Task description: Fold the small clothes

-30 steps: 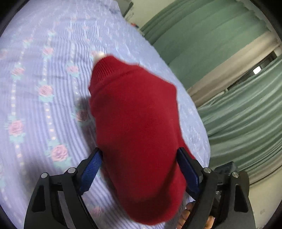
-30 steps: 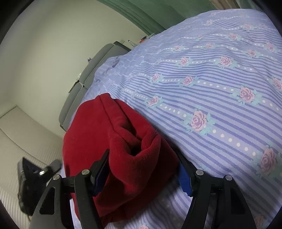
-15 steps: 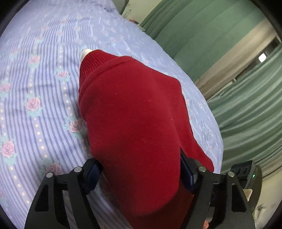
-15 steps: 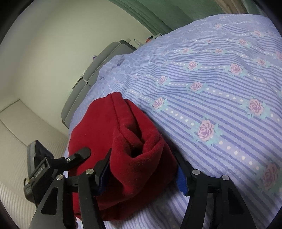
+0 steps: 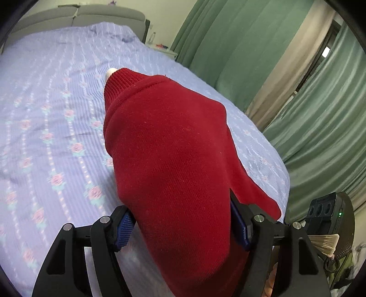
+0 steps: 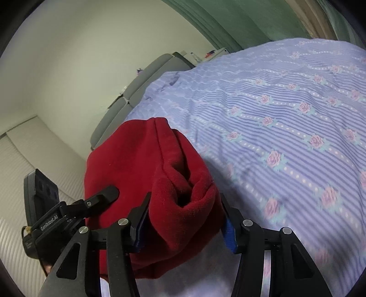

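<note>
A small red knitted sweater (image 5: 173, 160) is held up over the bed, its ribbed collar pointing away. My left gripper (image 5: 183, 226) is shut on one bunched end of it; the cloth fills the gap between the blue pads. In the right wrist view my right gripper (image 6: 185, 221) is shut on the red sweater (image 6: 160, 173), which folds into a thick roll between the fingers. The left gripper (image 6: 75, 212) shows beside it, at the sweater's far side.
A bed with a lilac striped sheet with pink roses (image 5: 45, 125) lies under both grippers. A grey headboard (image 5: 75, 16) stands at the far end, green curtains (image 5: 263, 57) to the right. The right gripper's body (image 5: 329, 217) shows at lower right.
Both grippers have lifted and tilted up with the sweater; more of the headboard, wall and curtains shows. The two grippers have come closer together.
</note>
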Demonstrator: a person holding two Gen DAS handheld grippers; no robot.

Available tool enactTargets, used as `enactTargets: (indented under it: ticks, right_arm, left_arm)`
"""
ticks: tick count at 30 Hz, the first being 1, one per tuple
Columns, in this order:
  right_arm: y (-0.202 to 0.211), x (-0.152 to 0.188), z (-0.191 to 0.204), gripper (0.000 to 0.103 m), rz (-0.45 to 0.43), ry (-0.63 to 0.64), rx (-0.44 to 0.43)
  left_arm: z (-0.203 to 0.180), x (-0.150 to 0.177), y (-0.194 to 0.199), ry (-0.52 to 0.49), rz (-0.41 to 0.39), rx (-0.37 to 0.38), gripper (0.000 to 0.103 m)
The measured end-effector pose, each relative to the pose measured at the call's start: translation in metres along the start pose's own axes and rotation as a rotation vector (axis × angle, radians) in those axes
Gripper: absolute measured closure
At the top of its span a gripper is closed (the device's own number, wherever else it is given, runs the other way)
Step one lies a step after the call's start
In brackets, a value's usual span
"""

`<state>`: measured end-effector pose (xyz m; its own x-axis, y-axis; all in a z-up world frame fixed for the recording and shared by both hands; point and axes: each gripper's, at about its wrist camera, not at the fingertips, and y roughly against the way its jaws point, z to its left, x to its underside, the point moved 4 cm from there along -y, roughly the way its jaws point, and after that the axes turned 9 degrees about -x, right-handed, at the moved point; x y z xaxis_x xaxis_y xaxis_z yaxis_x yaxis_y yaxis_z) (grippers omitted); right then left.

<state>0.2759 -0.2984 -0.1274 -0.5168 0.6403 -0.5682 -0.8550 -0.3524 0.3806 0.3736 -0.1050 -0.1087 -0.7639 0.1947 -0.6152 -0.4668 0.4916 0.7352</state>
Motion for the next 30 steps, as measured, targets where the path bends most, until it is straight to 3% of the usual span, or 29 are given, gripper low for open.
enactTargets:
  ticks: [11,19,30]
  right_arm:
    - [0.037,0.04,0.079,0.049,0.024,0.102,-0.079]
    - [0.047,0.082,0.138,0.049,0.058,0.189,-0.116]
    - [0.025,0.143,0.225,0.05,0.132,0.278,-0.209]
  left_arm:
    - [0.025,0.036,0.098,0.018,-0.122,-0.051,0.032]
    - [0.067,0.066,0.164,0.071,-0.185,-0.062,0.032]
    - [0.152,0.089,0.253,0.132,-0.259,-0.151,0.032]
